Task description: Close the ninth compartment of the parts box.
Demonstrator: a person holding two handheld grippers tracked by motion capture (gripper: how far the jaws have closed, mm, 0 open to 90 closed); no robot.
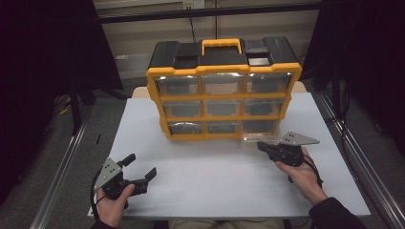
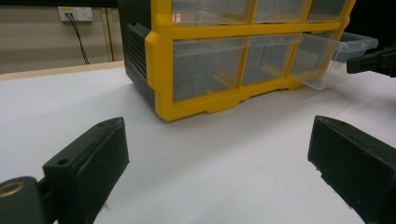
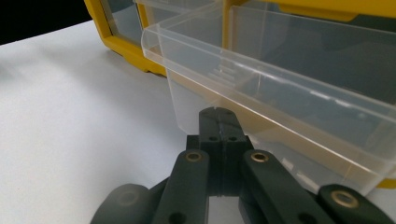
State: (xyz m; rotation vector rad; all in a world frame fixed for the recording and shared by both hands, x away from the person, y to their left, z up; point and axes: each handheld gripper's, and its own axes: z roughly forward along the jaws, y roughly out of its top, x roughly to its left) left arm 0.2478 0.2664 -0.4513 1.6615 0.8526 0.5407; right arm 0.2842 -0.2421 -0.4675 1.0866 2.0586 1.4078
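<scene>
A lab-like recording bench: white table [image 1: 200, 191] on metal rails [image 1: 59, 174], dark curtains [image 1: 43, 57] around.

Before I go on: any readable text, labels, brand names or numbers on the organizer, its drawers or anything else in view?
None can be read.
Yellow and black drawer organizer: no lettering visible on its frame, handle or clear drawers.
Pulled-out clear drawer: only moulded ridges, no text.
Wall socket plate with a yellow strip: too small and blurred to read.
Left tongs and right tongs: no markings visible.

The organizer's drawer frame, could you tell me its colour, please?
Yellow frame, seen best in the left gripper view.
</scene>
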